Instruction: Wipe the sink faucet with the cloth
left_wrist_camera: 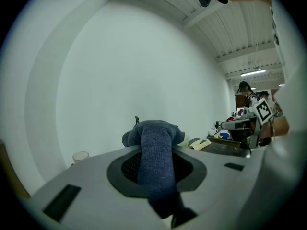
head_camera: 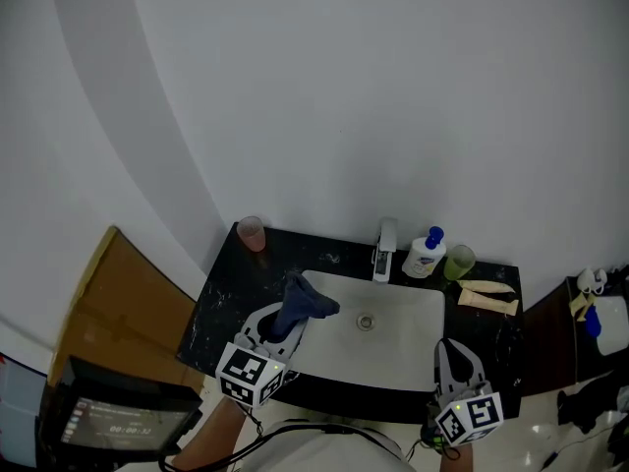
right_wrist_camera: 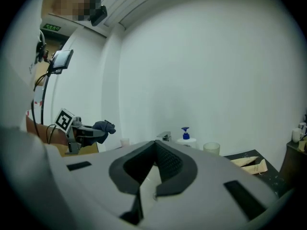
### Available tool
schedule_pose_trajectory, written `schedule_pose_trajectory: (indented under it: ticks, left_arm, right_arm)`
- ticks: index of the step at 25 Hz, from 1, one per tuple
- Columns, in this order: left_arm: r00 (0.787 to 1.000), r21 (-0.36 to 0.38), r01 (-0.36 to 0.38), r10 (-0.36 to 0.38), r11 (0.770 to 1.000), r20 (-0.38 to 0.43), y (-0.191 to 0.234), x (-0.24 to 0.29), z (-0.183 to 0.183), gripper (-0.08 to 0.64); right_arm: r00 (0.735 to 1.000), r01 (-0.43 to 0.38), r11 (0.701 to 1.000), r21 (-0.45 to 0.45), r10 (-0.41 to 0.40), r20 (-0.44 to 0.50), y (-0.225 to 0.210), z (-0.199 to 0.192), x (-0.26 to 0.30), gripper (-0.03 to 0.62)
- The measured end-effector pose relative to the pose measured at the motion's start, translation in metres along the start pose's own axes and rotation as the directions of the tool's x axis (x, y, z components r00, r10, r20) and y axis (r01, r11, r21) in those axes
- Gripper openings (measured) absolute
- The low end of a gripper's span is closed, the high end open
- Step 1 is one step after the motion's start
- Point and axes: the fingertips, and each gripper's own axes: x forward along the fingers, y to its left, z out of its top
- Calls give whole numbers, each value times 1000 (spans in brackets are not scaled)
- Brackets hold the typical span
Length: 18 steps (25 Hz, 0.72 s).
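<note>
A chrome faucet [head_camera: 385, 249] stands at the back rim of the white sink [head_camera: 398, 347], set in a black counter. My left gripper [head_camera: 285, 321] hangs over the sink's left side, shut on a dark blue cloth [head_camera: 305, 303]. In the left gripper view the cloth [left_wrist_camera: 156, 150] bulges out between the jaws and drapes over them. My right gripper [head_camera: 447, 354] hovers above the sink's front right corner, its jaws closed with nothing in them. In the right gripper view the faucet [right_wrist_camera: 164, 136] shows just past the joined tips of the right gripper [right_wrist_camera: 155, 150], with the cloth [right_wrist_camera: 103, 127] off to the left.
On the counter stand a pink cup [head_camera: 252, 232] at the back left, a white soap bottle [head_camera: 426, 255] with a blue pump, and a green cup [head_camera: 459, 261] right of the faucet. Paper packets [head_camera: 488, 296] lie at the right. A cardboard box [head_camera: 118, 293] stands left of the counter.
</note>
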Motion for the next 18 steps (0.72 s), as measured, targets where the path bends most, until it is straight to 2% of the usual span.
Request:
schedule_pose_trajectory:
  ticks: [9, 18]
  left_arm:
    - [1000, 8, 20, -20, 1000, 13, -13, 5, -4, 86]
    - [1000, -7, 9, -9, 1000, -3, -11, -1, -10, 86]
  right_arm:
    - [1000, 10, 1000, -3, -10, -11, 0, -4, -3, 5]
    - [999, 16, 1000, 3, -16, -45, 0, -13, -11, 5]
